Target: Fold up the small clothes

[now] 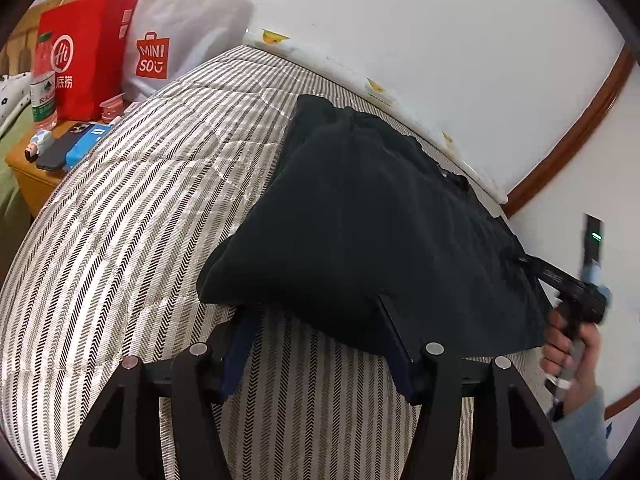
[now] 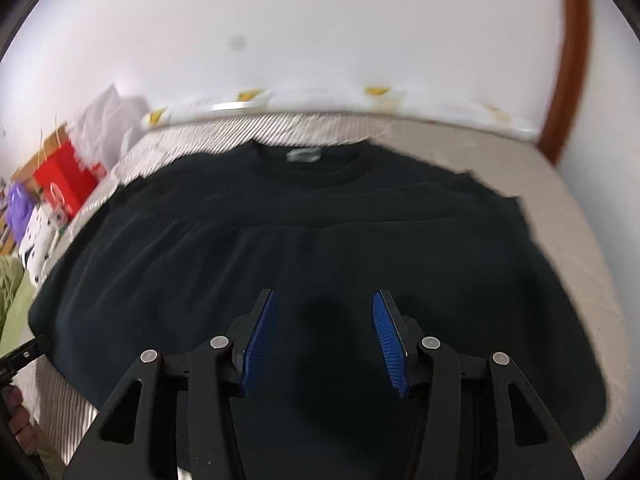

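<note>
Findings. A black T-shirt (image 2: 320, 248) lies spread on a bed (image 1: 120, 240) covered with a striped quilt. Its round collar with a small label points toward the wall (image 1: 440, 40), and its hem lies toward the person. In the right wrist view a horizontal crease runs across the chest, and the body appears flat enough to fold.

Left hand-held gripper (image 1: 316, 332): jaws parted, gripping nothing. The near edge of the shirt drapes over the blue pads (image 1: 400, 360), which do not press on it. It sits at the shirt's near left border, probably the place to take that side for a fold.

Right hand-held gripper (image 2: 324, 336): jaws apart, nothing between them, poised above the lower middle of the shirt. This view is smeared, so fine wrinkles cannot be judged. In the left wrist view the same tool appears at the shirt's far edge, held by a hand (image 1: 568, 344) in a grey-blue sleeve.

Surroundings: beside the bed, a wooden nightstand (image 1: 28, 176) carries a phone (image 1: 66, 148), a water bottle (image 1: 43, 88), a red paper bag (image 1: 88, 52) and a white MINISO bag (image 1: 168, 40), well apart from the garment.

Assessment: no fold is evident yet; both tools are released and positioned for a fresh grasp.
</note>
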`<move>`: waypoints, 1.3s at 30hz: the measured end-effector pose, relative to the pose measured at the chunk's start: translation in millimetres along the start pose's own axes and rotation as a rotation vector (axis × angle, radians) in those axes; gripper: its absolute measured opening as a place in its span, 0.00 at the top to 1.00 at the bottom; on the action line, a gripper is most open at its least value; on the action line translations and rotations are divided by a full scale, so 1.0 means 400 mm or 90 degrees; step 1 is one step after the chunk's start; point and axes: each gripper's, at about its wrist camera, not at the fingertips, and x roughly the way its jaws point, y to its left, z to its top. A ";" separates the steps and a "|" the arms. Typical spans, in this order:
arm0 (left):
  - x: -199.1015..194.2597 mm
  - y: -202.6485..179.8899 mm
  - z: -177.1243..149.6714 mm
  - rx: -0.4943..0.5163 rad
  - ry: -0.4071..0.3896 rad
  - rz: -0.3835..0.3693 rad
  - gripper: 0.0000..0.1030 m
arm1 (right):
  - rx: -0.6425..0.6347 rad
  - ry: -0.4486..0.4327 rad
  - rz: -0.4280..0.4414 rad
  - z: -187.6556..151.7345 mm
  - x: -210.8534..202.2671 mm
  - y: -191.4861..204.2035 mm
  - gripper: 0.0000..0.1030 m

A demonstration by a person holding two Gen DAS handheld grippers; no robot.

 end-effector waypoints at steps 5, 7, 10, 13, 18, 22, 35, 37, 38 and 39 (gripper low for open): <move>0.004 -0.001 -0.005 -0.009 -0.013 -0.022 0.40 | 0.001 0.046 -0.029 0.019 0.111 0.043 0.52; 0.007 -0.005 -0.006 -0.016 -0.016 -0.030 0.40 | 0.000 0.050 -0.040 0.030 0.126 0.048 0.52; 0.012 -0.006 -0.009 -0.035 -0.022 -0.050 0.40 | 0.017 0.065 -0.028 0.069 0.156 0.043 0.52; 0.014 -0.005 -0.008 -0.041 -0.029 -0.055 0.40 | 0.027 0.072 -0.019 0.092 0.183 0.027 0.52; 0.017 -0.004 -0.005 -0.053 -0.035 -0.058 0.40 | -0.001 0.074 -0.035 0.067 0.166 0.051 0.52; 0.015 -0.007 -0.009 -0.052 -0.038 -0.048 0.40 | -0.031 0.073 -0.043 0.014 0.113 0.066 0.52; -0.040 0.006 -0.072 -0.085 -0.038 -0.044 0.40 | -0.086 0.034 -0.029 -0.234 -0.087 0.113 0.52; -0.040 0.005 -0.073 -0.089 -0.037 -0.047 0.40 | -0.088 0.033 -0.024 -0.252 -0.106 0.114 0.52; -0.039 0.005 -0.073 -0.091 -0.037 -0.049 0.40 | -0.091 0.035 -0.022 -0.257 -0.112 0.116 0.52; -0.037 0.004 -0.071 -0.092 -0.036 -0.050 0.40 | -0.094 0.040 -0.016 -0.262 -0.116 0.116 0.52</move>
